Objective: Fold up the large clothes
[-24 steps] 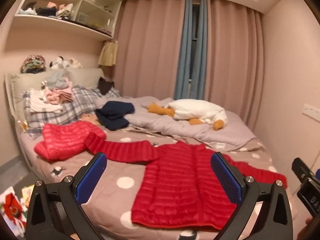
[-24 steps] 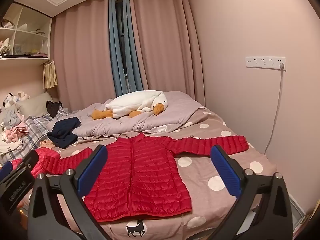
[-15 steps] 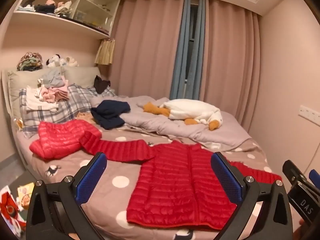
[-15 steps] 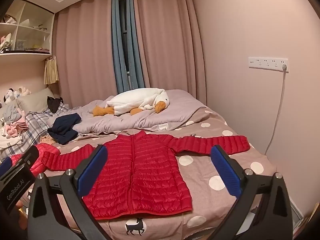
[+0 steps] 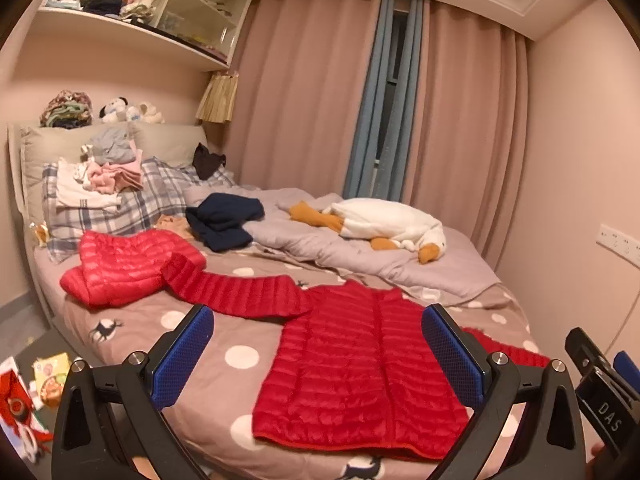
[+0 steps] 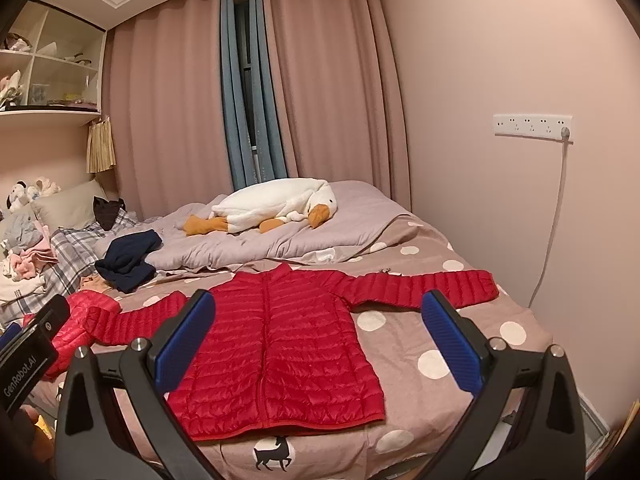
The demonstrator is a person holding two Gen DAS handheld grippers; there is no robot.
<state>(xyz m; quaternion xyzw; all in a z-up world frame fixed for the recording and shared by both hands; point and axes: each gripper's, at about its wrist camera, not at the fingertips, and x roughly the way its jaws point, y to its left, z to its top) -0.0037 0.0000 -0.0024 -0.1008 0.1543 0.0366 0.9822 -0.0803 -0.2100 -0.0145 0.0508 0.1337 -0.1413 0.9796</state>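
Note:
A red quilted jacket [image 5: 360, 364] [image 6: 280, 344] lies flat and zipped on the polka-dot bed [image 5: 240, 356] [image 6: 436, 360], both sleeves stretched out sideways. Its left sleeve [image 5: 236, 292] reaches a second, crumpled red jacket [image 5: 120, 268] [image 6: 80, 312] near the pillows. Held short of the bed's front edge, my left gripper [image 5: 316, 352] is open, well clear of the cloth. Beside it my right gripper [image 6: 318, 340] is open too, with nothing between its blue pads [image 6: 450, 344].
A white plush goose [image 5: 384, 224] [image 6: 280, 204] rests on a grey duvet [image 6: 260, 244] behind the jacket. A navy garment [image 5: 224, 220] and piled clothes [image 5: 104, 172] lie by the plaid pillows. A cord [image 6: 552, 224] hangs from wall sockets. Packets [image 5: 48, 376] litter the floor at left.
Both views have shifted slightly: the left camera has drifted so the jacket sits a little left and lower. Neither gripper has changed its opening, and the jacket lies as before.

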